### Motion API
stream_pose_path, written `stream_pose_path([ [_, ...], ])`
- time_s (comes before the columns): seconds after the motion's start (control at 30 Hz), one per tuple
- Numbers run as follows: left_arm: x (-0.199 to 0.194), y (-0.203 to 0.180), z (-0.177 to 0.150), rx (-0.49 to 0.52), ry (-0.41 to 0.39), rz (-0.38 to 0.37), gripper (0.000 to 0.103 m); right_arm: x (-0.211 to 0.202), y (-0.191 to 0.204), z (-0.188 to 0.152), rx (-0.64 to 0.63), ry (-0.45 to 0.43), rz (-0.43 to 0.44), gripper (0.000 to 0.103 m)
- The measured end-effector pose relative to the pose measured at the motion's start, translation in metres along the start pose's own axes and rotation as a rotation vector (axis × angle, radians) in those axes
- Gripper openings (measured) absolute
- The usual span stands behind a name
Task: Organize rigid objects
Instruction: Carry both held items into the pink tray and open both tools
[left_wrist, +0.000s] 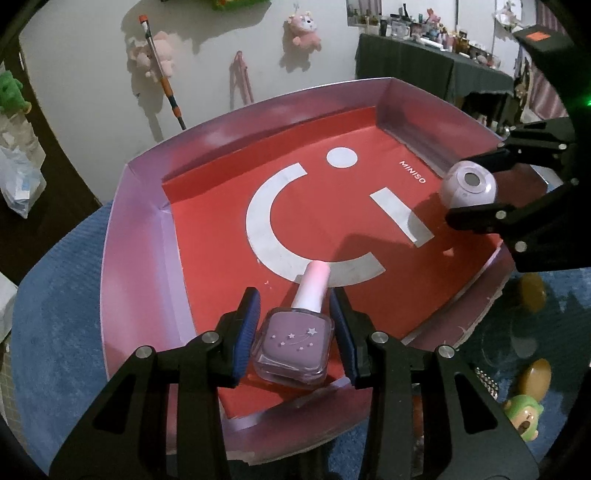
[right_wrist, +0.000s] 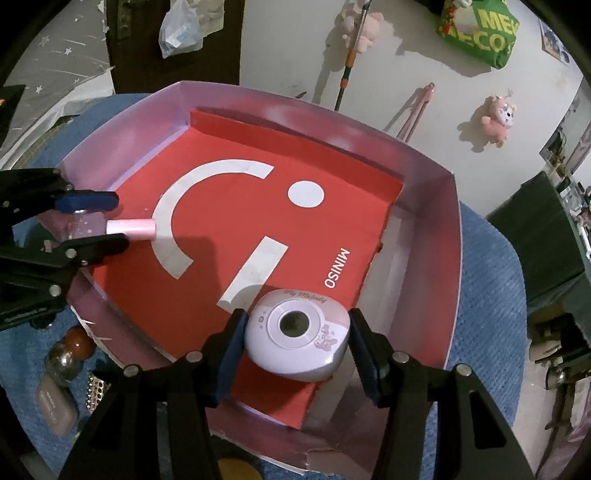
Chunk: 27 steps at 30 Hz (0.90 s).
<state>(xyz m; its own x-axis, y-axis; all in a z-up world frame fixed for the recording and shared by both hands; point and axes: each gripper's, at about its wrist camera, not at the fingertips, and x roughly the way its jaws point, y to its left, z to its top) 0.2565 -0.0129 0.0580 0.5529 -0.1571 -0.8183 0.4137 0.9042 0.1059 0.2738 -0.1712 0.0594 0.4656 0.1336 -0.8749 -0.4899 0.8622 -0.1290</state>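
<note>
A pink-walled box with a red floor bearing a white smile mark lies on a blue mat. My left gripper is shut on a purple nail polish bottle with a pale pink cap, held low over the box's near edge, cap pointing inward. At the box's right side, my right gripper is shut on a rounded lilac case. In the right wrist view the lilac case sits between the right gripper pads, and the left gripper with the bottle is at the left wall of the box.
Small items lie on the blue mat outside the box: a green figurine, an amber bottle, a brown ball-topped bottle and a tan compact. A dark table crowded with bottles stands behind.
</note>
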Motion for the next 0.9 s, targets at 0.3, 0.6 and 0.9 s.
stream_pose_path([
  [0.3,0.007,0.008,0.001,-0.018,0.029,0.012,0.037,0.010,0.013,0.000,-0.061,0.046,-0.005,0.057],
  [0.6,0.014,0.014,-0.002,-0.042,0.057,-0.011,0.037,0.018,0.009,-0.001,-0.054,0.074,0.011,0.057],
  [0.9,0.017,0.012,0.000,-0.038,0.054,0.001,0.038,0.020,0.007,0.002,-0.058,0.080,0.023,0.057],
])
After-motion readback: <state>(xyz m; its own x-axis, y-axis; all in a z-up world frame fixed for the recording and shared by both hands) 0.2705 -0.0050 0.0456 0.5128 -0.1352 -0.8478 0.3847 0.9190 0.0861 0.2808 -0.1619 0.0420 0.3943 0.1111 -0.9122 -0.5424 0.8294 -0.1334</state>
